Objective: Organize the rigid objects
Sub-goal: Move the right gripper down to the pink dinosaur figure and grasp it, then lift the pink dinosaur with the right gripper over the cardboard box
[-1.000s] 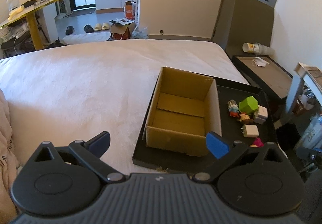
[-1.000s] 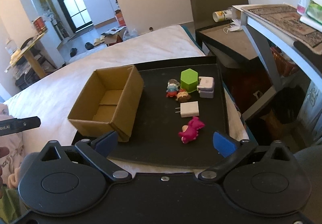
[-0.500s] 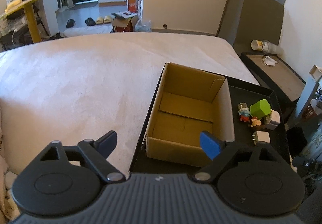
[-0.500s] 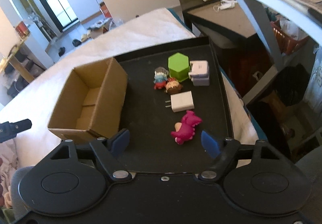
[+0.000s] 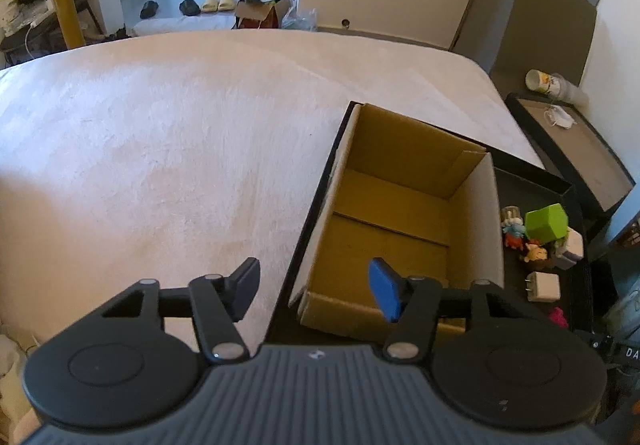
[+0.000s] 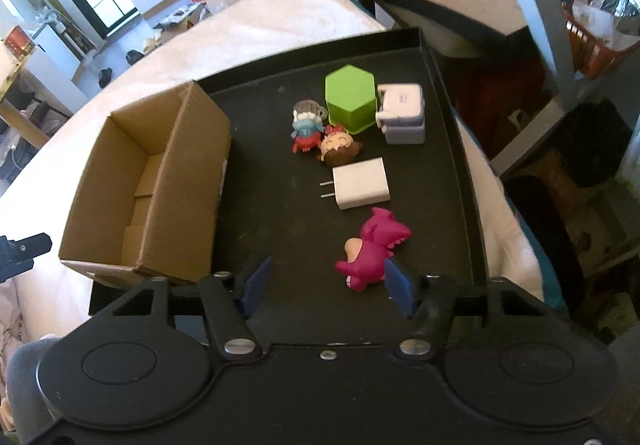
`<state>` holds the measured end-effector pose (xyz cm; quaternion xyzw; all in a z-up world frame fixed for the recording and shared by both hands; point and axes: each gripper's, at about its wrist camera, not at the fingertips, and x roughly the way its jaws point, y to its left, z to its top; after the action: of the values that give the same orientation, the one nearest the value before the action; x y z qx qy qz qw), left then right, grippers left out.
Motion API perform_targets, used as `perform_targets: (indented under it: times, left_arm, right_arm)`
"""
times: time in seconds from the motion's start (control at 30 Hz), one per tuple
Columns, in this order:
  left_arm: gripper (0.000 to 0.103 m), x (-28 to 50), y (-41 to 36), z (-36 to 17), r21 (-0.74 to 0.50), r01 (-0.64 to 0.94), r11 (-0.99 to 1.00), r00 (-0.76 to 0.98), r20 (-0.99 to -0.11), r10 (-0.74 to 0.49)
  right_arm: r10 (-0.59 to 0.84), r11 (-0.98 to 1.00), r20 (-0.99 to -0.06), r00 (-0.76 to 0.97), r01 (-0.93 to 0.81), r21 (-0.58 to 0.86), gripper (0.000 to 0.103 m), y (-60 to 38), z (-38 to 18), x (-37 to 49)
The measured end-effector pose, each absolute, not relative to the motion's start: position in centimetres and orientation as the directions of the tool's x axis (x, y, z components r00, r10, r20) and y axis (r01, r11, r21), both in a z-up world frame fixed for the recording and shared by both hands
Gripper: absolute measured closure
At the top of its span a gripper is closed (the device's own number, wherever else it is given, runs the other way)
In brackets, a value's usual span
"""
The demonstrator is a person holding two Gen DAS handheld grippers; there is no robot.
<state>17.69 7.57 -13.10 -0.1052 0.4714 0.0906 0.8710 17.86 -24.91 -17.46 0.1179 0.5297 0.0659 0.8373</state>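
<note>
- Left wrist view cuts off a good deal: the pink dinosaur toy [image 5: 558, 317] shows only as a sliver past the right finger's arm, and the small figures beyond the box are too tiny to make out there.
- Left gripper [image 5: 316, 291] is unclenched with its jaws closing; nothing is gripped. The near-left corner of the cardboard box [image 5: 400, 229] lies in the gap between the fingers, one pad over the white bedspread [image 5: 180, 133], the blue pad over the box's open inside. Whether the pads touch the box I cannot tell.
- Right gripper [image 6: 326, 285] is also unclenched, jaws closing, with bare black tray [image 6: 272, 213] between them. The pink dinosaur toy [image 6: 372, 255] lies on its side just ahead of the right pad, partly overlapped by it; contact is unclear.
- Ahead of the right gripper on the tray: a white charger [image 6: 362, 183] with prongs pointing left, then a blue-and-red figure [image 6: 306, 129] and a brown-haired figure [image 6: 340, 145] touching each other, a green hexagonal block [image 6: 352, 105], and a pale lilac case [image 6: 402, 113] beside it.
- Cardboard box [image 6: 152, 181] stands ahead-left of the right gripper, on the tray, empty as far as its inside shows.
- A dark tip of the left gripper [image 6: 24, 249] pokes in at the right view's left edge.
- Beyond the tray to the right, a second low dark tray [image 5: 576, 149] holds a tipped cup [image 5: 540, 81].
</note>
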Motion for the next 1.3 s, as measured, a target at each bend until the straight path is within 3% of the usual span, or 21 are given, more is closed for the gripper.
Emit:
perform_targets:
  times: [0.37, 0.53, 0.67, 0.77, 0.8, 0.87, 1.3]
  left_arm:
    - [0.058, 20.6, 8.1, -16.2, -0.080, -0.254, 0.964, 0.478, -0.877, 0.053]
    - [0.071, 21.4, 8.0, -17.1, -0.077, -0.245, 0.967, 0.462, -0.886, 0.046]
    - [0.075, 22.2, 8.0, -17.7, -0.070, -0.234, 0.970, 0.451, -0.892, 0.044]
    - [0.085, 22.4, 7.8, -18.2, -0.047, -0.217, 0.975, 0.448, -0.892, 0.057]
    - [0.092, 22.4, 7.9, -18.2, -0.056, -0.213, 0.975, 0.451, -0.892, 0.047]
    - [0.092, 22.2, 7.7, -18.3, -0.053, -0.200, 0.978, 0.460, -0.887, 0.046]
    - [0.092, 20.1, 7.4, -17.7, -0.084, -0.167, 0.982, 0.488, -0.873, 0.008]
  right_arm:
    - [0.203, 0.967, -0.910, 0.360, 0.073, 0.245, 0.048, -25.2, -21.0, 20.4]
    - [0.187, 0.969, -0.923, 0.335, 0.093, 0.230, 0.048, -25.5, -22.4, 21.2]
    - [0.164, 0.975, -0.930, 0.329, 0.089, 0.204, 0.049, -25.2, -23.1, 21.7]
    - [0.165, 0.975, -0.934, 0.316, 0.091, 0.203, 0.049, -25.1, -23.8, 22.1]
    - [0.160, 0.977, -0.936, 0.315, 0.085, 0.196, 0.054, -24.9, -24.1, 22.2]
    - [0.150, 0.981, -0.940, 0.306, 0.075, 0.181, 0.062, -24.6, -24.5, 22.2]
    - [0.189, 0.976, -0.908, 0.375, 0.031, 0.216, 0.062, -24.4, -21.9, 21.3]
